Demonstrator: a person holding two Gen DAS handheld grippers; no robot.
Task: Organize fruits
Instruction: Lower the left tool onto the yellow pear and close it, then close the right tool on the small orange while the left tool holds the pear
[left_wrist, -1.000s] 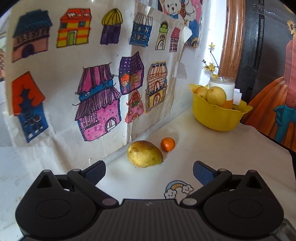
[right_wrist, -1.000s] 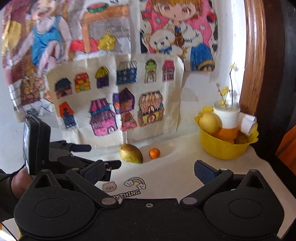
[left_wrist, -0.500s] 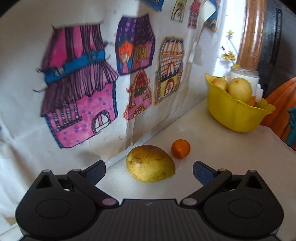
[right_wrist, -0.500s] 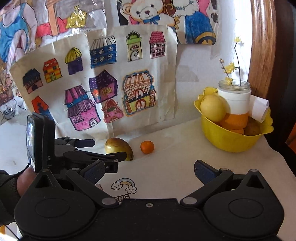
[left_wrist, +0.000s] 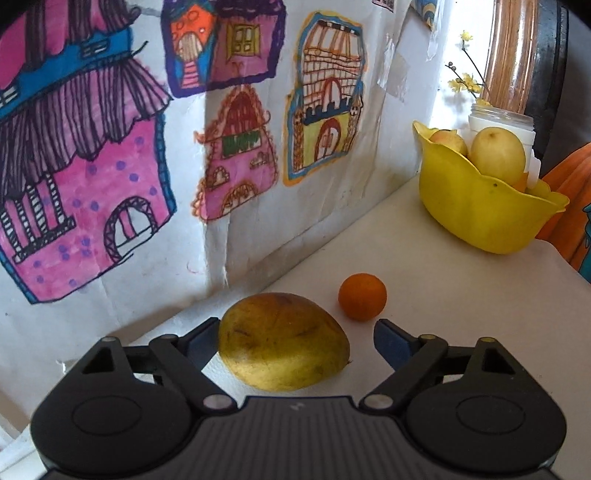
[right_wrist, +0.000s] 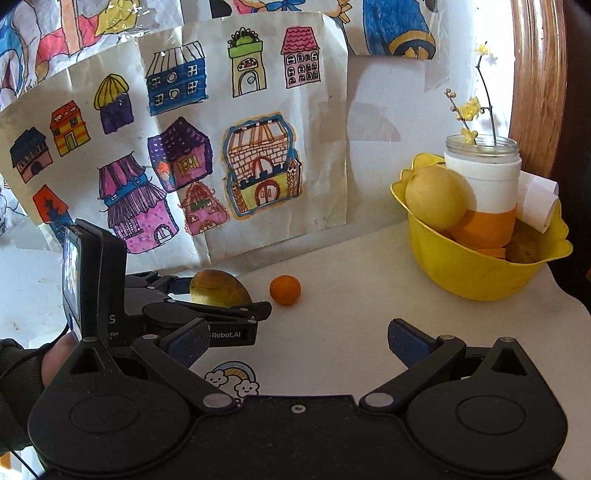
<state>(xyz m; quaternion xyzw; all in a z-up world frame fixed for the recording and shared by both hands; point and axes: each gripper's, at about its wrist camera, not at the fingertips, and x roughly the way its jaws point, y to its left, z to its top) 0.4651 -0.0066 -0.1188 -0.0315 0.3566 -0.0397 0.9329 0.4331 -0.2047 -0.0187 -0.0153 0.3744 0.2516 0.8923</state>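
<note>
A yellow-brown mango (left_wrist: 282, 341) lies on the white table by the wall, with a small orange (left_wrist: 362, 301) just to its right. My left gripper (left_wrist: 295, 341) is open, its two jaws on either side of the mango, the left pad close to it. In the right wrist view the mango (right_wrist: 219, 288) is half hidden behind the left gripper (right_wrist: 221, 295), and the orange (right_wrist: 284, 290) sits beside it. My right gripper (right_wrist: 295, 341) is open and empty, above the table's front part. A yellow bowl (left_wrist: 487, 218) (right_wrist: 476, 273) at the right holds several fruits.
A white jar (right_wrist: 484, 184) with a flower twig stands in the bowl beside a paper roll. Children's drawings of houses cover the wall (left_wrist: 147, 166) right behind the mango. A rainbow sticker (right_wrist: 232, 376) marks the table front. A wooden frame (right_wrist: 535, 92) stands behind the bowl.
My left gripper has moved forward to the mango, which now sits between its open jaws. My right gripper has moved forward and slightly down towards the table.
</note>
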